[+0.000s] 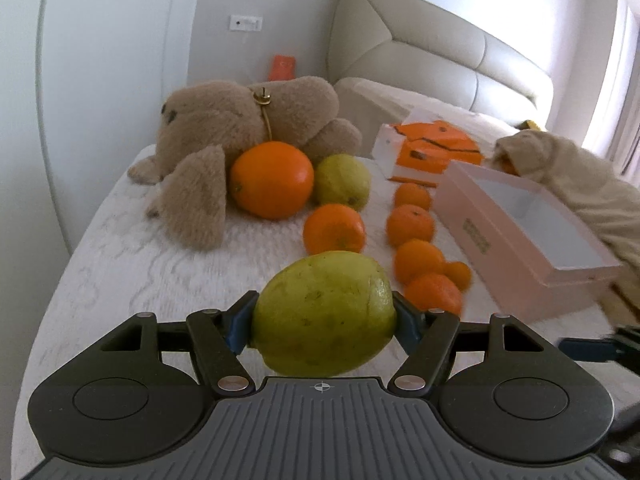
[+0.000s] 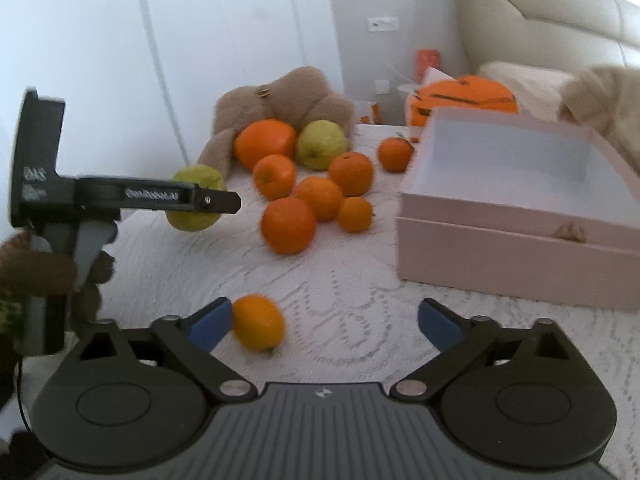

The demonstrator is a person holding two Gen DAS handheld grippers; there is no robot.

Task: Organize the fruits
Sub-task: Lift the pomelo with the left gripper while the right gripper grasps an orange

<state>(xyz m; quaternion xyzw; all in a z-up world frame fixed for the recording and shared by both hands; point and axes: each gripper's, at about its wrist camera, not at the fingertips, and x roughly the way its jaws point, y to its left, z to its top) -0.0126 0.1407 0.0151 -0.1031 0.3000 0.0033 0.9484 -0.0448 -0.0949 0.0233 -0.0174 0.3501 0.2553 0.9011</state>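
Between the blue pads of the left gripper (image 1: pixel 323 322) sits a green-yellow guava (image 1: pixel 324 314), pads pressed on both sides, held just above the white bedspread (image 1: pixel 120 248). Right gripper (image 2: pixel 325 322) stands wide, gripping nothing; a small orange fruit (image 2: pixel 258 323) lies on the bedspread touching its left pad (image 2: pixel 210 326), blurred. Beyond the left gripper, a cluster of tangerines (image 1: pixel 414 226) lies in a rough row, one more tangerine (image 1: pixel 334 229) just left of it. Further back a big orange (image 1: pixel 272 179) and a second guava (image 1: pixel 342 180) rest against a brown plush toy (image 1: pixel 240 120). Open pink box (image 2: pixel 516 200) sits right of the tangerines, looks empty. Orange-and-white packaging (image 1: pixel 432 148) behind the box, near the padded headboard (image 1: pixel 420 44).
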